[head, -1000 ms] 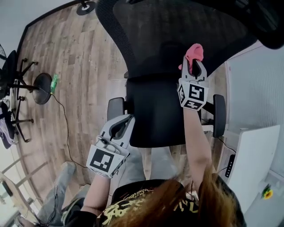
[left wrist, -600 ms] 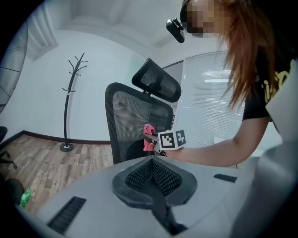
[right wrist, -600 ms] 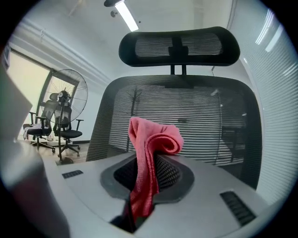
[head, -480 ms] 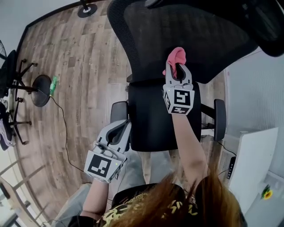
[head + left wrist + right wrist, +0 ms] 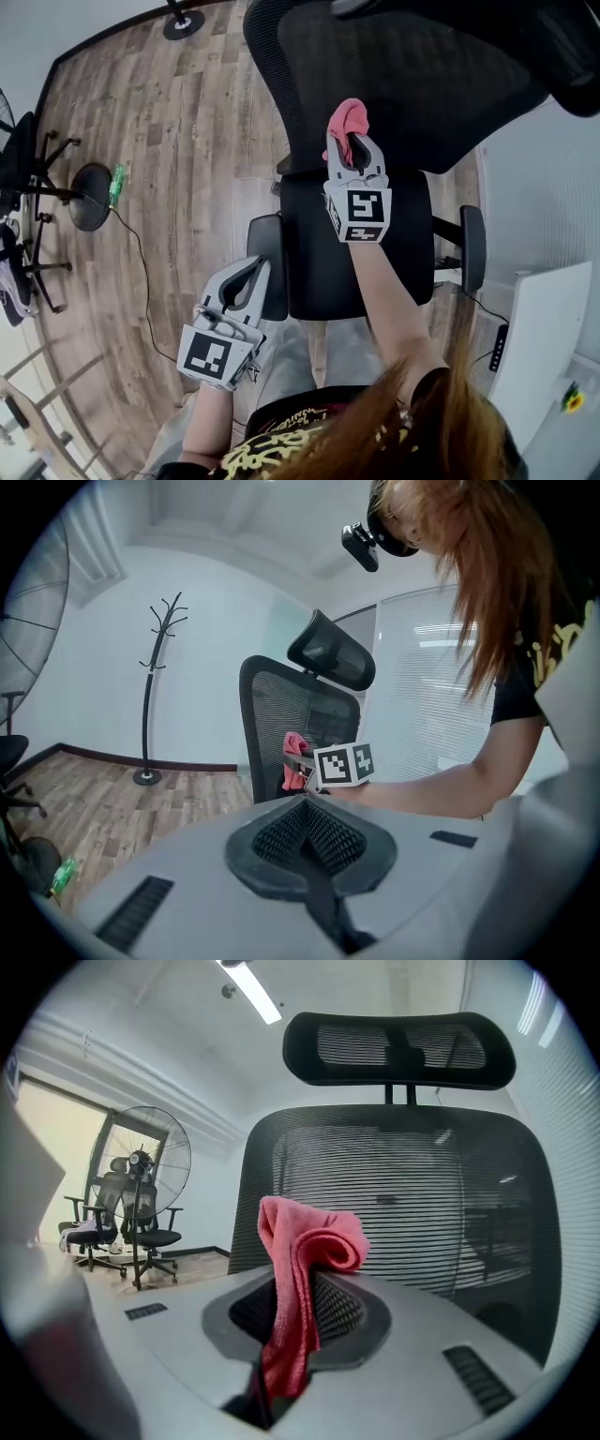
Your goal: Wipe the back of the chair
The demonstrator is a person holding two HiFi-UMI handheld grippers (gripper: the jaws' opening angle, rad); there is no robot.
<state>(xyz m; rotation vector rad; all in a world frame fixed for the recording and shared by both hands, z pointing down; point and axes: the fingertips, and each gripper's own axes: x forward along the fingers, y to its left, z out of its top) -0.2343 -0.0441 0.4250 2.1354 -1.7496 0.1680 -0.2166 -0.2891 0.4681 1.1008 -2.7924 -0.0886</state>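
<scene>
A soft, nubby pink cloth [image 5: 302, 1265] is bunching, the chair back [image 5: 422, 84] is showing black open-weave mesh, the right gripper [image 5: 352, 144] is showing matt grey plastic with ribbed dark pads [image 5: 343, 1311], and the floor [image 5: 169, 141] is showing matt wood-grain planks.

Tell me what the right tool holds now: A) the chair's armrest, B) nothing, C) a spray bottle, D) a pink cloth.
D: the right tool is shut on a pink cloth, in front of the chair's mesh back.
</scene>
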